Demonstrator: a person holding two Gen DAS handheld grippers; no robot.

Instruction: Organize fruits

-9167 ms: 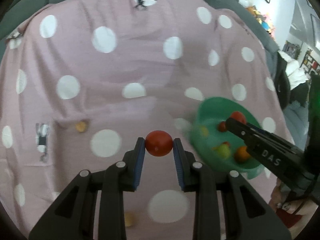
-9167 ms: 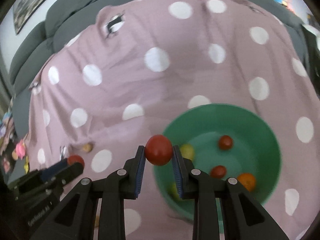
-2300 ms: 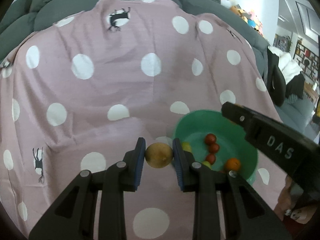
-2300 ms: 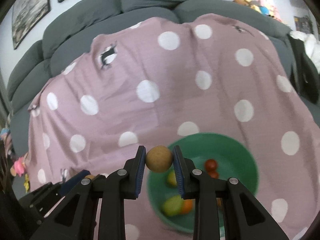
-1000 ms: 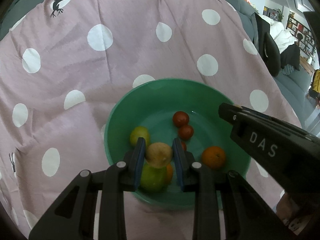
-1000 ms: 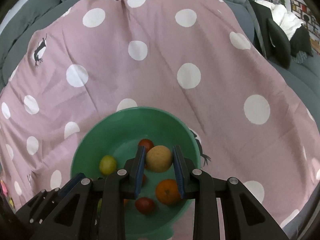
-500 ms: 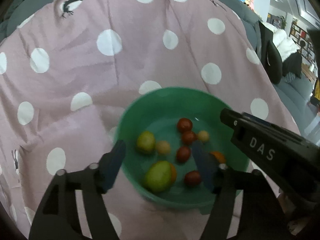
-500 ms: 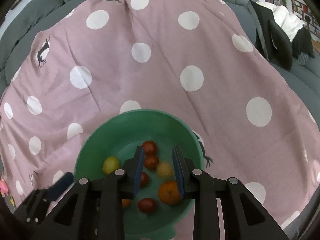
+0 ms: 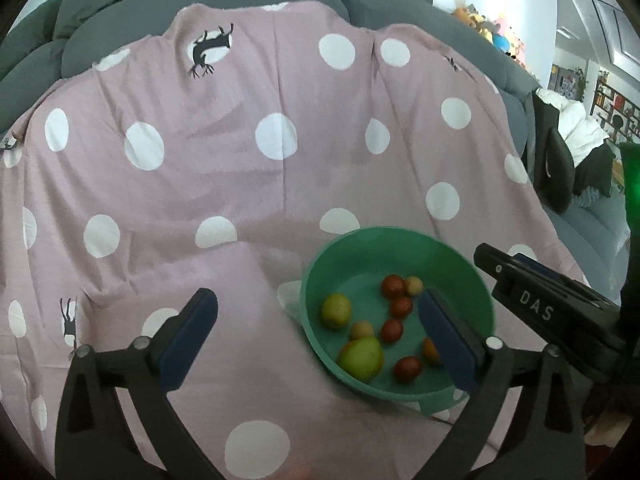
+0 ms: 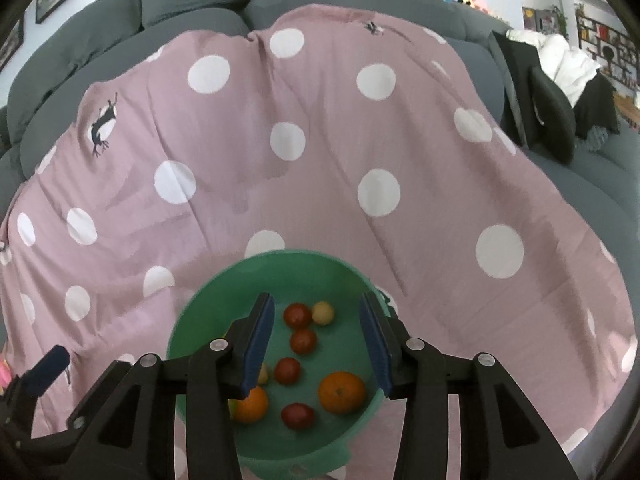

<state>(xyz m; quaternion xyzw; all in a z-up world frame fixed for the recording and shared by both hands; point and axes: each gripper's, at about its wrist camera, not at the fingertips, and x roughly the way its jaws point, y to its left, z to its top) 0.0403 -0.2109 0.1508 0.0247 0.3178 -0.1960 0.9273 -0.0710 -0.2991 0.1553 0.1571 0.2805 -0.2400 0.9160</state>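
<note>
1. You are holding the left claw (image 9: 316, 322) spread wide with nothing in it, hanging over the near edge of the green bowl (image 9: 440, 244); its right pad is covering part of the bowl's inside.
2. You are holding the right claw (image 10: 316, 340) parted about halfway, also gripping nothing, directly above the bowl (image 10: 276, 260).
3. The fruits are sitting inside the bowl: several red ones (image 10: 297, 315), two oranges (image 10: 342, 392), a small tan one (image 10: 322, 313) and a large green-yellow one (image 9: 361, 358).
4. No fruit is showing on the cloth (image 9: 240, 184) in either view (the area right under the claws is hidden, so one may be lying there unseen), and I judge the gathering to be close to finished.
5. To do this well, be lifting both claws straight up and clear before sweeping sideways, so no pad is clipping the rim and tipping the bowl on the soft, wrinkled cloth.
6. Be minding the two claws' closeness: the right one is sitting just beside the left one's right finger.
7. Grey cushions (image 10: 200, 4) and a dark jacket (image 10: 552, 120) are lying well apart from the bowl and are not blocking anything.
</note>
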